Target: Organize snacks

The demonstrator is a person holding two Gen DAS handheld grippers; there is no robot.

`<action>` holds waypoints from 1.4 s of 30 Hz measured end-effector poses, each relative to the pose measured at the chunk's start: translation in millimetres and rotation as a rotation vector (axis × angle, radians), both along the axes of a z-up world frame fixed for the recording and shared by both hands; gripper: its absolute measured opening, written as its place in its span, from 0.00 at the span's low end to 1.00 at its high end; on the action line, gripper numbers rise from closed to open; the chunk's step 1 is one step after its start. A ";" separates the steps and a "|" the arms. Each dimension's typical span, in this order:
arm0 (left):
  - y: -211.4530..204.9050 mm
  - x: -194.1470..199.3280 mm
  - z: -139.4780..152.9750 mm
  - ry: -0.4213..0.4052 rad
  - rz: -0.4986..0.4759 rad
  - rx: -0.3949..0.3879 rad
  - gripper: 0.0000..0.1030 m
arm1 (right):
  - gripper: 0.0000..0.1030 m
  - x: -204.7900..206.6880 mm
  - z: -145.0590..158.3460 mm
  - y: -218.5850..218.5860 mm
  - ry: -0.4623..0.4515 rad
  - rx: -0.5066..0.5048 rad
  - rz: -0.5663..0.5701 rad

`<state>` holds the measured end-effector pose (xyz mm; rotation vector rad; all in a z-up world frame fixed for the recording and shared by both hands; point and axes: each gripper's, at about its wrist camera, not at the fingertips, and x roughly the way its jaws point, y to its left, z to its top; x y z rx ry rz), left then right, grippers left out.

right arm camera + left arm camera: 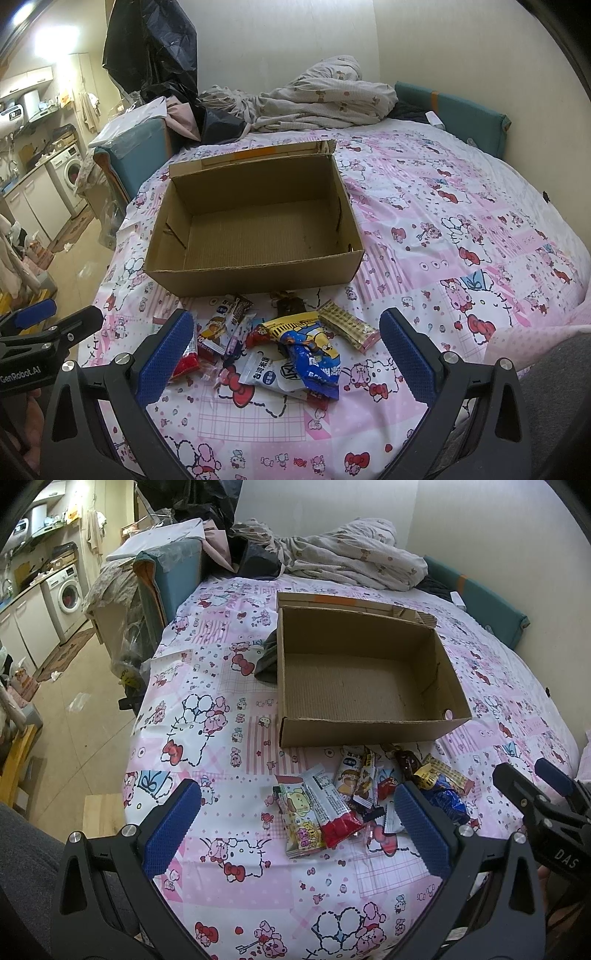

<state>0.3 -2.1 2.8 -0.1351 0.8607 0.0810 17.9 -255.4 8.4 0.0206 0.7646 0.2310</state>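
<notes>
You are at the start: the cardboard box sits empty at the centre of the frame, and the snack packets lie in a loose pile on the bedsheet just below its near wall. Your left gripper and right gripper both hang over the pile with jaws spread wide, holding nothing. Next, I judge, you lower 1 gripper onto a single top packet, such as the blue packet, and close on an edge.
</notes>
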 end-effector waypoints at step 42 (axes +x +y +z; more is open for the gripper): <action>28.4 10.0 -13.9 0.102 0.120 -0.054 1.00 | 0.58 124.6 -137.4 25.4 0.775 -0.155 0.189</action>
